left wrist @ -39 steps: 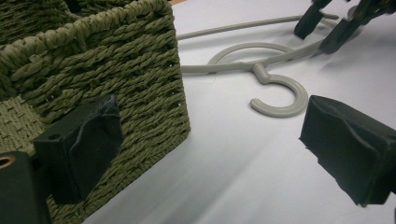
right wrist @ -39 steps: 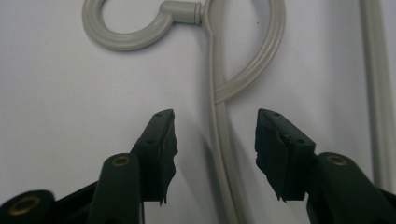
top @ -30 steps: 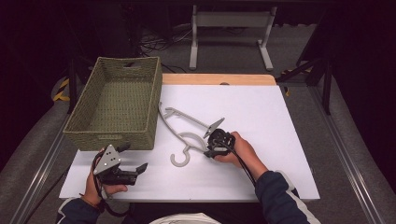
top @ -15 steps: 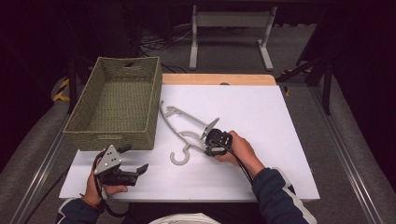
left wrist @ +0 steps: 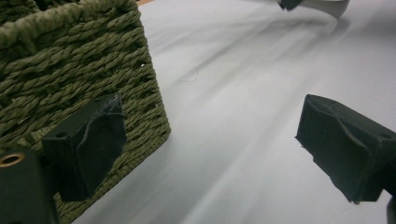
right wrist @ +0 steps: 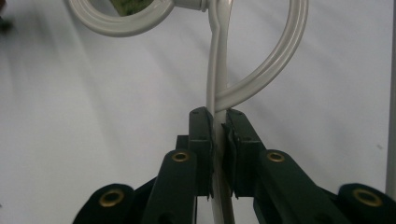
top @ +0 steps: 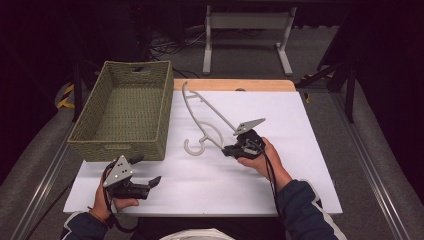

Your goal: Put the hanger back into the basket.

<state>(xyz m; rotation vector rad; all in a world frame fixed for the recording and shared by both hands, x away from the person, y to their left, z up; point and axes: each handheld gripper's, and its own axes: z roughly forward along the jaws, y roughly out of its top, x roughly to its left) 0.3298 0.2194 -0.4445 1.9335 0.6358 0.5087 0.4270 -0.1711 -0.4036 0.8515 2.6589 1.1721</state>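
A white plastic hanger is tilted up off the white table, its hook near the table's middle and its far end raised toward the back. My right gripper is shut on the hanger's bar just behind the hook; in the right gripper view the jaws pinch the white bar with the hook loop ahead. My left gripper is open near the front left, empty, beside the corner of a woven green basket. That basket corner shows between the left gripper's spread pads.
The white table sheet has bare room to the right and front. A wooden strip runs along the back edge. A metal frame stand is on the floor behind the table.
The right gripper has lifted the hanger, tipping its far end up and shifting slightly left. The left gripper has stayed in place.
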